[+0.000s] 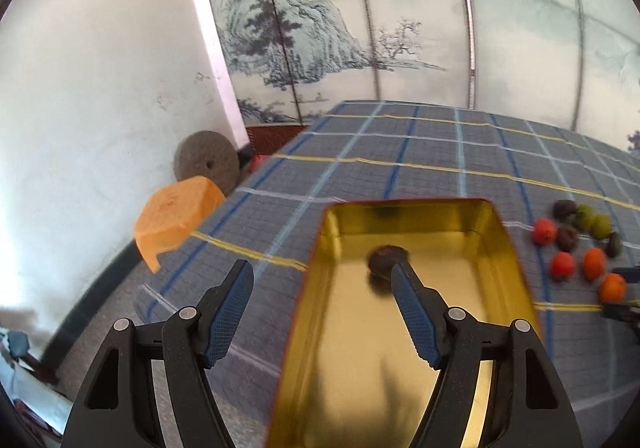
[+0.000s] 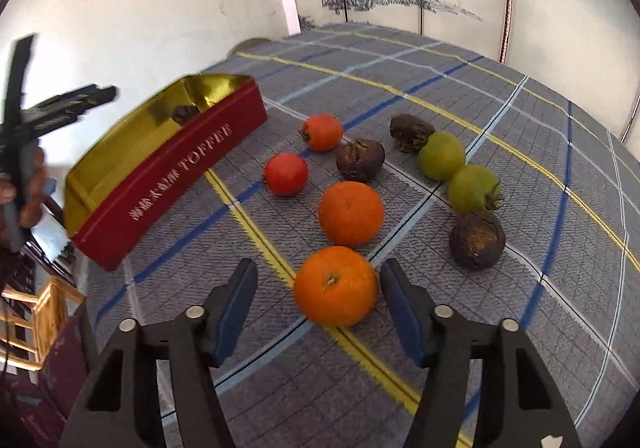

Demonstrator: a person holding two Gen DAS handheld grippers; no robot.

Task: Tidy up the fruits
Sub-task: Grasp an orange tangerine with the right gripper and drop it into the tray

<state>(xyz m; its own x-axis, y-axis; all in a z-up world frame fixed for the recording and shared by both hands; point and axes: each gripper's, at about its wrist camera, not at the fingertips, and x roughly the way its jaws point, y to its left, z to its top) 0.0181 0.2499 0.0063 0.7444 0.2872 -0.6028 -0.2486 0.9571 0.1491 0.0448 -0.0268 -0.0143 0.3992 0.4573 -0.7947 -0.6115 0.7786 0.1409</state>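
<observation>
A red toffee tin (image 2: 180, 175) with a gold inside (image 1: 360, 328) lies open on the checked cloth and holds one dark brown fruit (image 1: 384, 258). My left gripper (image 1: 322, 270) is open over the tin's left wall, one finger outside and one above the inside, near that fruit. To the tin's right lie two red fruits (image 2: 285, 173), two green ones (image 2: 441, 155), three dark ones (image 2: 360, 159) and two oranges. The nearer orange (image 2: 336, 288) sits between the fingers of my open right gripper (image 2: 320, 268), close to the right pad (image 2: 400, 308) and apart from the left one.
The table's left edge runs just beyond the tin. Past it are a white wall, a grey round disc (image 1: 206, 161) and a yellow-orange object (image 1: 176, 219). A painted screen (image 1: 360, 27) stands behind the table. A wooden chair (image 2: 36, 320) is low on the left.
</observation>
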